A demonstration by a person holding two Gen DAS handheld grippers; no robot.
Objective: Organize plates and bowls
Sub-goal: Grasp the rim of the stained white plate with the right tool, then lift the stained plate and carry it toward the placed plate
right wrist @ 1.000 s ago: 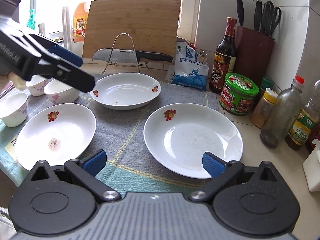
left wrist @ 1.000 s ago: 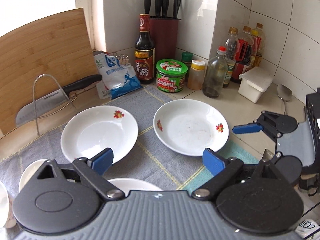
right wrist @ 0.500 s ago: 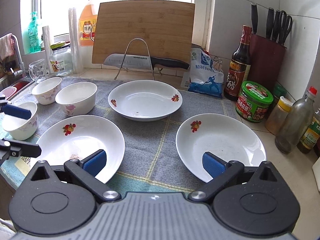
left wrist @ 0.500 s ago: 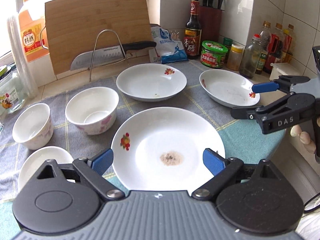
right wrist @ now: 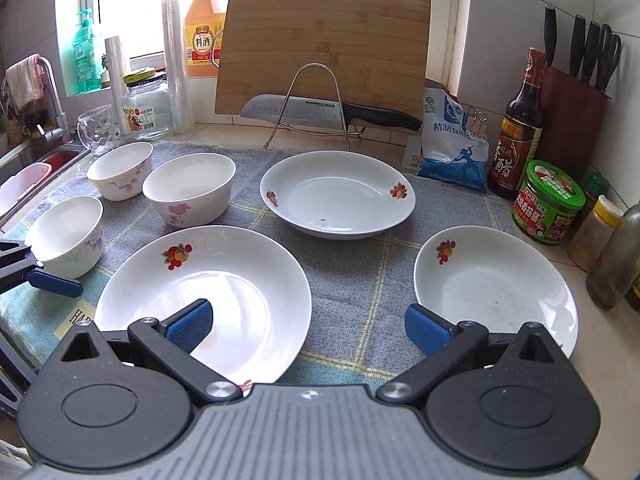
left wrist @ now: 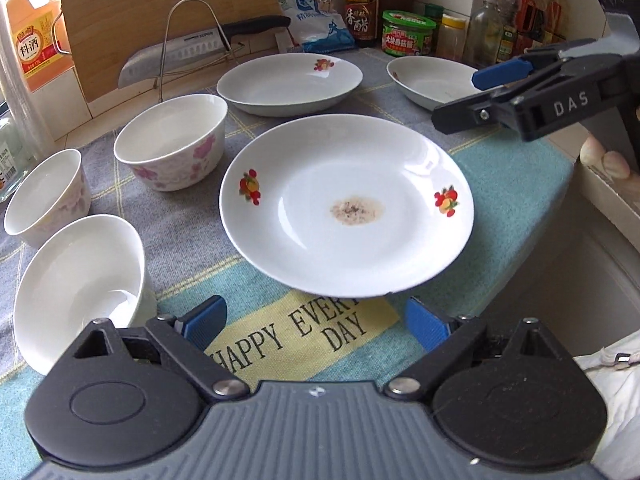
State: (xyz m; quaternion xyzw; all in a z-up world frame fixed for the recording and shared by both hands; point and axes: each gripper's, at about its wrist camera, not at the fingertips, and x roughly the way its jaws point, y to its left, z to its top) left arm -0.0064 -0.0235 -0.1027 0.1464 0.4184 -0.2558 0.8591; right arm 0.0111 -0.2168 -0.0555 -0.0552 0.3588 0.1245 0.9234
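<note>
Three white flowered plates and three white bowls lie on a grey-blue cloth [left wrist: 508,184]. The nearest plate [left wrist: 348,208], with a brown smear at its centre, lies just ahead of my left gripper [left wrist: 316,322], which is open and empty, low over the cloth. The bowls [left wrist: 170,140] [left wrist: 44,192] [left wrist: 76,284] stand to its left. My right gripper [right wrist: 308,328] is open and empty, hovering between the smeared plate [right wrist: 208,292] and the right plate [right wrist: 492,288], with the far plate [right wrist: 338,194] beyond. The right gripper [left wrist: 476,94] also shows at the upper right of the left wrist view.
A bamboo cutting board [right wrist: 324,44] and a knife [right wrist: 332,110] on a wire rack stand behind the plates. Sauce bottle [right wrist: 520,128], green-lidded jar [right wrist: 548,200] and knife block [right wrist: 572,116] line the right wall. A sink [right wrist: 28,164] lies left. The counter edge [left wrist: 576,200] drops off right.
My left gripper swung left and sank, from facing the two far plates to the smeared near plate and bowls. My right gripper drew back; the left gripper dropped to that view's lower left edge.
</note>
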